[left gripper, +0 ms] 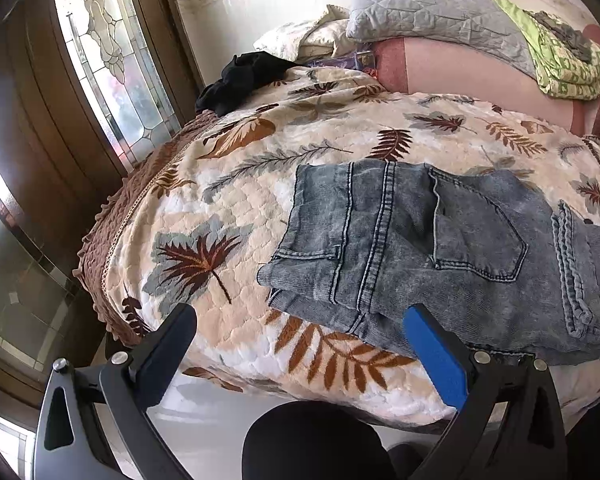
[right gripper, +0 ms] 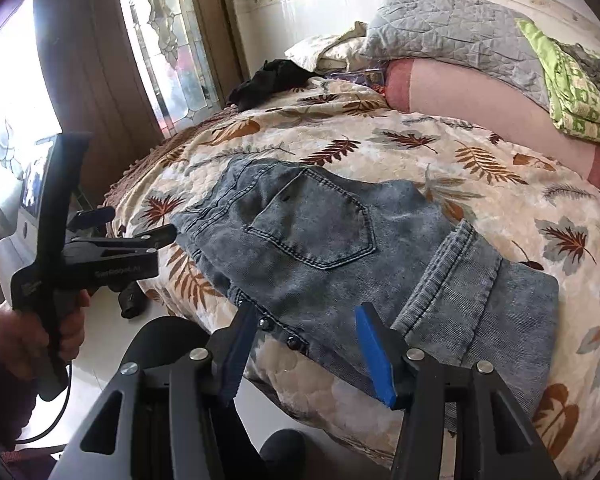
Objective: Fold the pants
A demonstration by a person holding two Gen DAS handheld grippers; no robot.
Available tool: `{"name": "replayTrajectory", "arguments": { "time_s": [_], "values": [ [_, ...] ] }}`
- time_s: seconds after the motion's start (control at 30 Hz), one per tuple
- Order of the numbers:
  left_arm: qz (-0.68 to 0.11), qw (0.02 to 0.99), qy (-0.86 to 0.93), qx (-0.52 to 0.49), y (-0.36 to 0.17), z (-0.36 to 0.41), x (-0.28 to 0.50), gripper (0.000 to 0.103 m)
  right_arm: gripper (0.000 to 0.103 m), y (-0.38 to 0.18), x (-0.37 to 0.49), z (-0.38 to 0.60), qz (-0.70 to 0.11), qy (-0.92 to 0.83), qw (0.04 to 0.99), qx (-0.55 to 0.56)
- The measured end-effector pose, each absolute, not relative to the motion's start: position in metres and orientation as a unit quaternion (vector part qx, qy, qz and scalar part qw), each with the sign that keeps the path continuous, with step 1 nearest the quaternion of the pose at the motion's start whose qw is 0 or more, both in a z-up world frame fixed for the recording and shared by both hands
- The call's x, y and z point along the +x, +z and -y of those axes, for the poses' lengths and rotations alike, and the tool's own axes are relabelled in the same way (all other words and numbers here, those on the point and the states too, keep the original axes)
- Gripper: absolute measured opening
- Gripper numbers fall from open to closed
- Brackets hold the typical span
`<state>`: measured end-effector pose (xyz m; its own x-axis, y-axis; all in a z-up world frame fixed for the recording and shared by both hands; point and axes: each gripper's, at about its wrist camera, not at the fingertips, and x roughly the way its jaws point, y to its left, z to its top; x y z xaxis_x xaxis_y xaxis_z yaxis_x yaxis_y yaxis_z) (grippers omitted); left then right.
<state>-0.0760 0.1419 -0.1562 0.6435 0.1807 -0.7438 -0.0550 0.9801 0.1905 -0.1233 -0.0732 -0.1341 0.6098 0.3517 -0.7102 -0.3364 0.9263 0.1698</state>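
The grey-blue denim pants (left gripper: 440,248) lie folded into a compact stack near the front edge of the bed, back pocket up; they also show in the right wrist view (right gripper: 340,256). My left gripper (left gripper: 300,324) is open and empty, held just in front of the pants' near left corner. It also shows from the side in the right wrist view (right gripper: 140,224), to the left of the pants. My right gripper (right gripper: 306,320) is open and empty, at the waistband edge with its buttons (right gripper: 278,332).
The bed carries a cream leaf-print quilt (left gripper: 260,184). A black garment (left gripper: 240,76) lies at the far left corner. Pillows (left gripper: 432,8), a green cloth (left gripper: 560,64) and a pink sheet (left gripper: 460,76) are at the head. A glass door (left gripper: 112,52) stands left. White floor lies below.
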Motion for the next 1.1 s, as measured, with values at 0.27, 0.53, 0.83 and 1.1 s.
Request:
{"name": "replayTrajectory", "arguments": {
  "time_s": [0.27, 0.53, 0.83, 1.1],
  "values": [
    [-0.463, 0.876, 0.123, 0.054, -0.176, -0.18, -0.061, 0.103, 0.056, -0.173, -0.112, 0.125, -0.43, 0.104, 0.895, 0.063],
    [-0.481, 0.865, 0.135, 0.034, -0.181, -0.198, -0.059, 0.103, 0.056, -0.204, -0.106, 0.168, -0.426, 0.015, 0.902, 0.066],
    [-0.534, 0.833, 0.107, -0.093, -0.183, -0.227, -0.021, 0.103, 0.061, -0.214, -0.108, 0.173, -0.418, 0.021, 0.906, 0.058],
    [-0.573, 0.779, 0.068, -0.247, -0.201, -0.236, -0.01, 0.103, 0.061, -0.193, -0.128, 0.218, -0.371, -0.013, 0.922, 0.11]
  ]
}}
